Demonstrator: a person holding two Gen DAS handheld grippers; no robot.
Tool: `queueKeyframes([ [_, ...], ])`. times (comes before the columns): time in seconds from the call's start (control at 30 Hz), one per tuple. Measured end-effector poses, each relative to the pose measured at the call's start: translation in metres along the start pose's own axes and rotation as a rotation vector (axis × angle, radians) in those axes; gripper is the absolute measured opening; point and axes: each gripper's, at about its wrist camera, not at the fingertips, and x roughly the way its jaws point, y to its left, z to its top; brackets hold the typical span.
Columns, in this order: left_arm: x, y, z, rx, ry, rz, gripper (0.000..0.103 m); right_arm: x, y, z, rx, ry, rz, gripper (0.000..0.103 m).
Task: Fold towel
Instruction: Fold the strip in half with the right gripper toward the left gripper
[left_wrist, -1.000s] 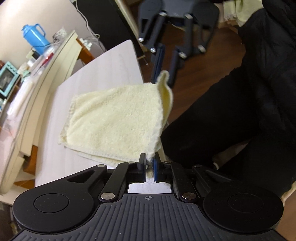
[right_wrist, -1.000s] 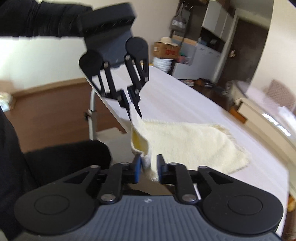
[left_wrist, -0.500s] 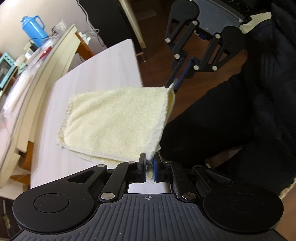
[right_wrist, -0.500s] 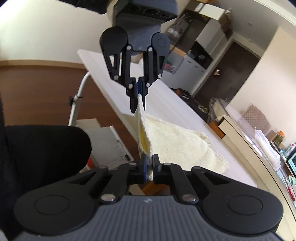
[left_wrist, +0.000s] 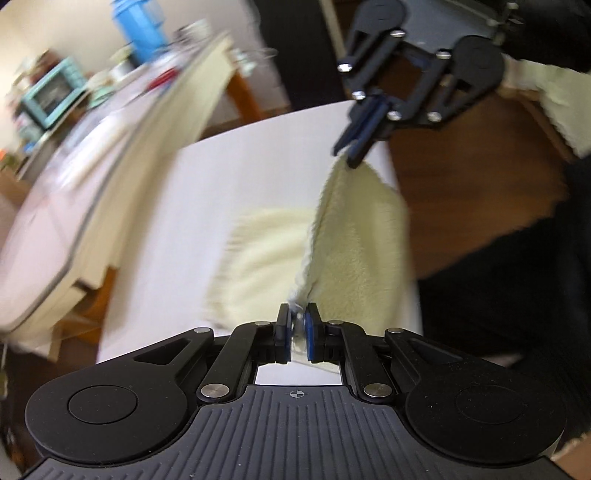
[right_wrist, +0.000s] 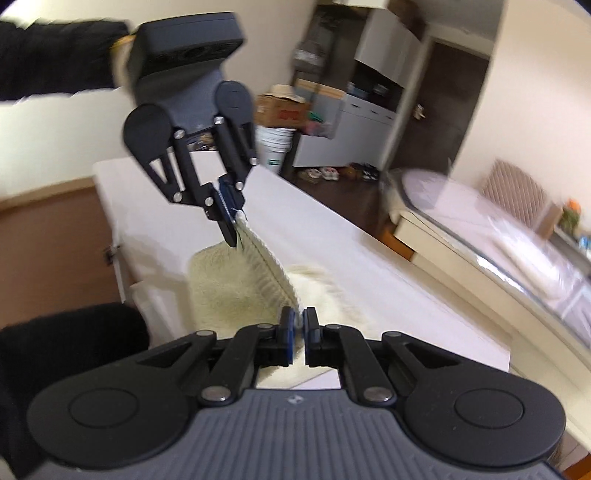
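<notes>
A: Left wrist view shows the left gripper (left_wrist: 296, 318) pinched tight on one corner of the towel (left_wrist: 354, 236), and the right gripper (left_wrist: 352, 149) clamped on the next corner

B: Why hold both corners?

A: Likely to keep that edge taut while carrying it over. The raised half stands up off the white table (left_wrist: 240, 177); the rest lies flat

B: So the fold looks half done, not yet laid down

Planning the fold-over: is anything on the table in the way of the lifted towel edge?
Nothing visible: the bare white table lies beyond the towel, whose lifted edge the left gripper and right gripper both pinch.
</notes>
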Motion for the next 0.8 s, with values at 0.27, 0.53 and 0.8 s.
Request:
queueKeyframes([
  [0.27,0.046,0.05,-0.002,-0.074,0.038,-0.012,0.008,0.058,-0.06,-0.01,0.122,0.053,0.014,0.006],
  [0.53,0.061,0.069,-0.025,-0.137,0.019,-0.019,0.008,0.083,-0.082,-0.019,0.142,0.059,0.048,0.006],
  [0.8,0.068,0.075,-0.039,-0.204,0.013,0.021,0.012,0.096,-0.086,-0.024,0.165,0.082,0.043,0.013],
])
